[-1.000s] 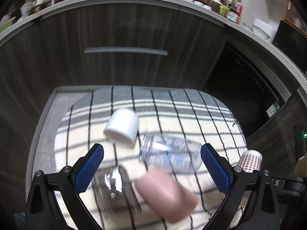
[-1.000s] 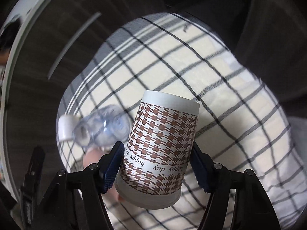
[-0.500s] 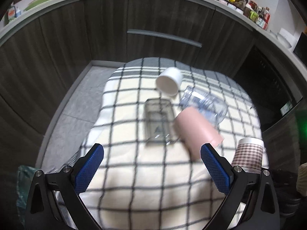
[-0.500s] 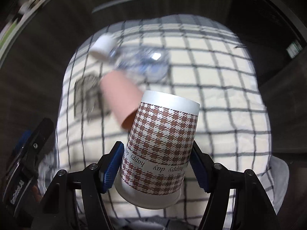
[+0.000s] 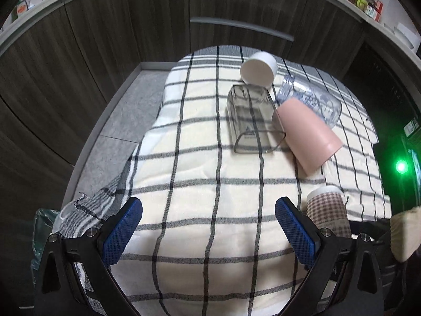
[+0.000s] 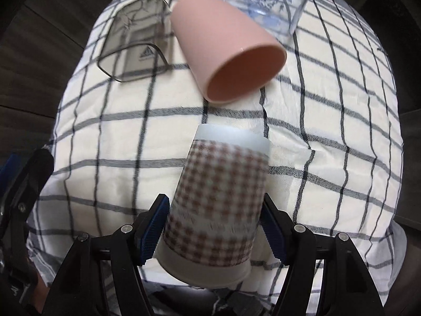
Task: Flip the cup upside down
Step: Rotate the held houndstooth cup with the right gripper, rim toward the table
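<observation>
My right gripper (image 6: 214,226) is shut on a white cup with a brown houndstooth pattern (image 6: 217,197). The cup stands base up, rim toward the camera, over the checked cloth. It also shows in the left wrist view (image 5: 327,209) at the lower right. My left gripper (image 5: 209,231) is open and empty above the near part of the cloth. A pink cup (image 6: 226,44) lies on its side ahead, mouth toward me.
A smoky square clear cup (image 5: 251,118), a white cup (image 5: 259,69) and a clear patterned jar (image 5: 313,101) lie on their sides on the checked cloth (image 5: 197,184). Dark cabinet doors (image 5: 131,26) stand behind. Grey floor (image 5: 126,110) lies left.
Both grippers pulled back toward the near side of the cloth. The houndstooth cup moved down and nearer the cloth, still gripped. The lying cups now sit farther ahead.
</observation>
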Demonstrator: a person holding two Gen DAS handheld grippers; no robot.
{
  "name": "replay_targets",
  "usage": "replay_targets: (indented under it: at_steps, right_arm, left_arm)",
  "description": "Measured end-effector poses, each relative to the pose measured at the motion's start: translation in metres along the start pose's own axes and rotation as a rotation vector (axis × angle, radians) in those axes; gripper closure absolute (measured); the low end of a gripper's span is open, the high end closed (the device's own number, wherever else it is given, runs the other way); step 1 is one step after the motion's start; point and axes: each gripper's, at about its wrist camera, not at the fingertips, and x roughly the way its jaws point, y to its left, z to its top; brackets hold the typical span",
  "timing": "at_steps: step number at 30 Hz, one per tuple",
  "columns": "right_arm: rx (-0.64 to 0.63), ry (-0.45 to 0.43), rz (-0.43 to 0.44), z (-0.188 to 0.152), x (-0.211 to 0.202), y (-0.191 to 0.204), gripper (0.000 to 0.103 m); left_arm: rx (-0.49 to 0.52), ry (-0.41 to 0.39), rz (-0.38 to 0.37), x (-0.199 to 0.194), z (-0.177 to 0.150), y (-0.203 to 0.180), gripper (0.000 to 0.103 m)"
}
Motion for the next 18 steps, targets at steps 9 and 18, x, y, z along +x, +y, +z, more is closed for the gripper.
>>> replay_targets:
  at_steps: [9, 18]
  right_arm:
    - [0.036, -0.053, 0.052, -0.013, -0.026, -0.025, 0.026]
    - [0.107, -0.211, 0.103, -0.052, -0.083, -0.064, 0.026]
  left_arm:
    - [0.016, -0.009, -0.016, -0.012, 0.002, -0.010, 0.001]
    - [0.062, -0.021, -0.069, -0.032, 0.007, -0.049, 0.001]
